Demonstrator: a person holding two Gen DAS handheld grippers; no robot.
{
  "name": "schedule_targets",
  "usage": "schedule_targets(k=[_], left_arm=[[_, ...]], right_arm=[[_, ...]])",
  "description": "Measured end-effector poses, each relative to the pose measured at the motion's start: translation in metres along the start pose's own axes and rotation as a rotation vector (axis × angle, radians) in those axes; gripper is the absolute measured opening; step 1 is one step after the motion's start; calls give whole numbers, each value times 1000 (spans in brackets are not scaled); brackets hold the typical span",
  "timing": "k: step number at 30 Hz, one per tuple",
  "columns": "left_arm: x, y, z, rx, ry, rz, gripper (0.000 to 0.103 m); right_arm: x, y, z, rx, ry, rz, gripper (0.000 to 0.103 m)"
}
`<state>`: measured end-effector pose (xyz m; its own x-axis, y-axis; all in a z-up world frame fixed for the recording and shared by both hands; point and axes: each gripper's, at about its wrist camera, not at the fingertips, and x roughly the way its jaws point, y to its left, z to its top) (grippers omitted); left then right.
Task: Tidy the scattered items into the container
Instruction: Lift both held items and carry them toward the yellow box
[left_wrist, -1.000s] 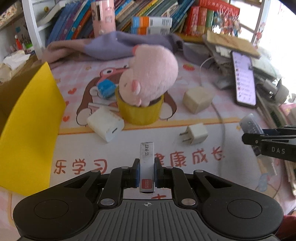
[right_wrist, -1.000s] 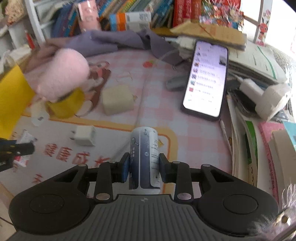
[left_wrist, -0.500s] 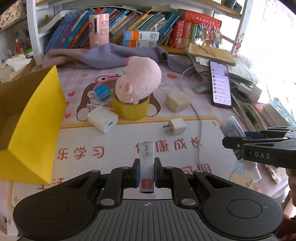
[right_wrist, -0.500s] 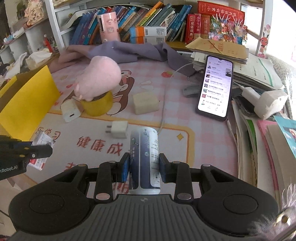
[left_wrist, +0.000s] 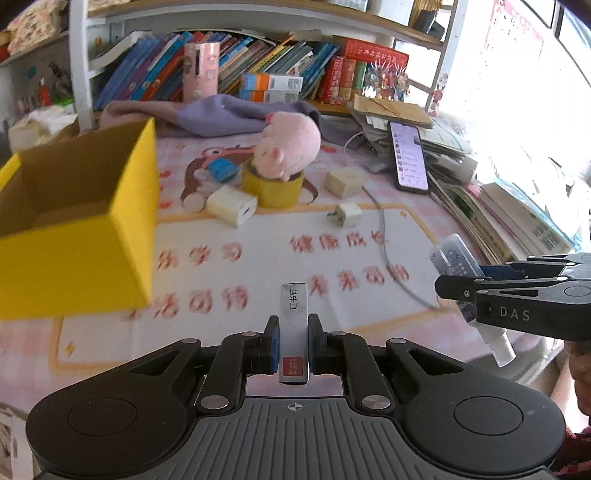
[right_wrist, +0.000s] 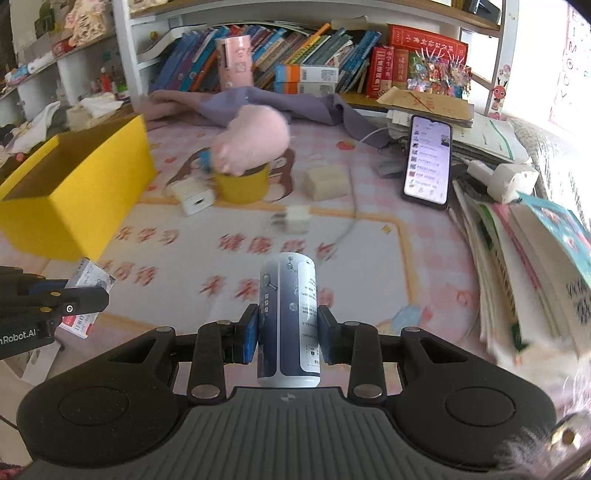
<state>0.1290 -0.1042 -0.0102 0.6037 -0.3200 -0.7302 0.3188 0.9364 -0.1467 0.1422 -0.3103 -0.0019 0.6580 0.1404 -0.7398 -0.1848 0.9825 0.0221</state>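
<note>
My left gripper (left_wrist: 292, 345) is shut on a small staple box (left_wrist: 293, 325), held above the mat. My right gripper (right_wrist: 287, 334) is shut on a dark blue spray bottle (right_wrist: 288, 317); the bottle also shows at the right of the left wrist view (left_wrist: 456, 260). The open yellow box (left_wrist: 79, 221) stands at the left, also in the right wrist view (right_wrist: 77, 184). On the mat lie a pink plush (left_wrist: 288, 149) on a yellow tape roll (left_wrist: 275, 186), a white charger (left_wrist: 232, 205), a small plug (left_wrist: 347, 215) and a beige block (left_wrist: 344, 181).
A phone (left_wrist: 409, 157) leans on stacked books and papers (right_wrist: 524, 236) along the right. A purple cloth (left_wrist: 229, 114) and a bookshelf (left_wrist: 258, 70) are at the back. A grey cable (left_wrist: 384, 240) runs over the mat. A blue item (left_wrist: 221, 170) lies behind the tape roll.
Both grippers have pulled back and risen from the mat with their items. The yellow box now shows its open top, and more of the table is in view.
</note>
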Motion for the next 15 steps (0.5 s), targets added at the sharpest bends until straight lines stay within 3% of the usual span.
schedule_targets(k=[8, 15], left_arm=[[-52, 35, -40, 16, -21, 10, 13], [-89, 68, -64, -9, -44, 42, 13]], right_arm=[[-31, 69, -38, -15, -2, 22, 30], [-52, 122, -50, -61, -28, 60, 30]])
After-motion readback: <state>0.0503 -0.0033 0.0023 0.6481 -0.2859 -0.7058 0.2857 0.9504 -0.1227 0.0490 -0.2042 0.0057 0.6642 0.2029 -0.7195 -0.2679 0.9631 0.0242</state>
